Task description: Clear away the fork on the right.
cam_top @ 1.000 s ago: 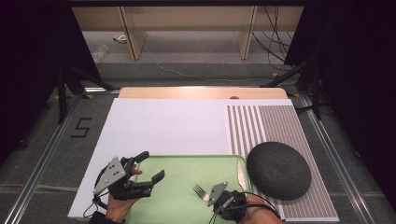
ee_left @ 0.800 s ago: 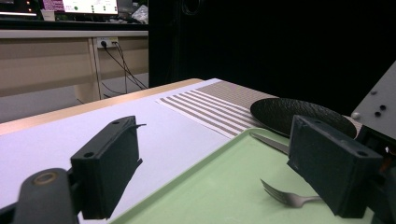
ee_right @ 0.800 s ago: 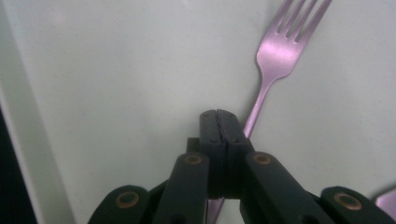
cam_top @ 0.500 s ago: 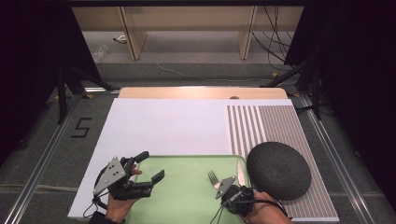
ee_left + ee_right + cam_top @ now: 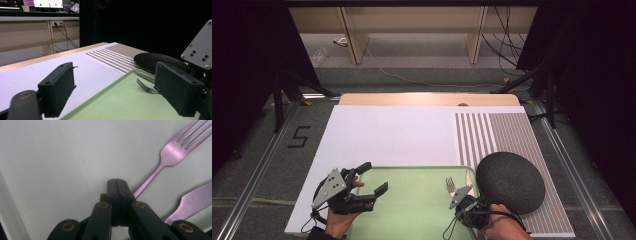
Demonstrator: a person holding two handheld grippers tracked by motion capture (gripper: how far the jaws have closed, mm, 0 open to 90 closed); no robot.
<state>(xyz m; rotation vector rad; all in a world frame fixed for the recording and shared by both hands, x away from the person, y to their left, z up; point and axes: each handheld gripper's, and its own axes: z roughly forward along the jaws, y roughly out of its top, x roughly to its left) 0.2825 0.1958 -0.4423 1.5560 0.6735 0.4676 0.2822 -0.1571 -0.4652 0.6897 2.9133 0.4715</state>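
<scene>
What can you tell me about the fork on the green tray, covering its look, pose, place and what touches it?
The fork looks like plain metal with four tines and a slim handle. It lies flat on the green tray near the right rim, beside a knife, tines pointing away from the person. The shut right gripper sits over its handle end; whether the jaws pinch the handle cannot be told.

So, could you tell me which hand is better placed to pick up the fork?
The right. Its gripper, fingers shut, sits beside the fork on the tray; the left gripper, open, hovers at the tray's far side.
</scene>
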